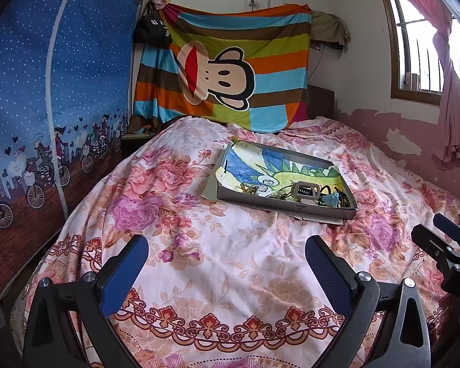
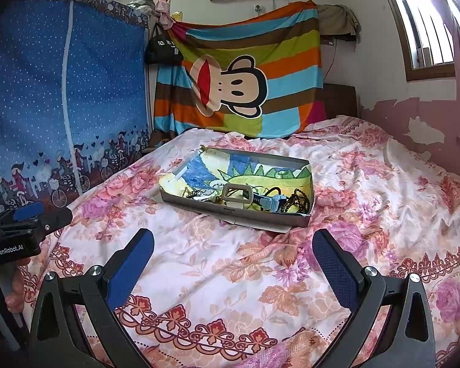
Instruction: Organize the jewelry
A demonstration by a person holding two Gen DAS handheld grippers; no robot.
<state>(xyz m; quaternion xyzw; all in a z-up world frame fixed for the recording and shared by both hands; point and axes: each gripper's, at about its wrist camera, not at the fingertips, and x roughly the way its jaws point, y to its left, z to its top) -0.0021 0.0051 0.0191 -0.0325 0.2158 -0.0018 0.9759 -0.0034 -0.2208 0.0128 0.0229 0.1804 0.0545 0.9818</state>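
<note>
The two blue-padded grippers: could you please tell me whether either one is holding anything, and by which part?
Nothing is held. The left gripper and right gripper are both open above the floral bedspread, short of the shallow grey cardboard tray.

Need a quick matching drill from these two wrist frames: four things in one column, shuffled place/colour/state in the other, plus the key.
Things:
1. left gripper
2. dark bead string
3. shallow tray
4. monkey cloth

Descriptions:
A. hangs behind the head of the bed
B. rests on the flowered bedspread, lined with a coloured drawing
C. open, empty, above the bedspread
D. lies at the tray's near right corner

Pairs: 1-C, 2-D, 3-B, 4-A

The right gripper is also open and holds nothing.
</note>
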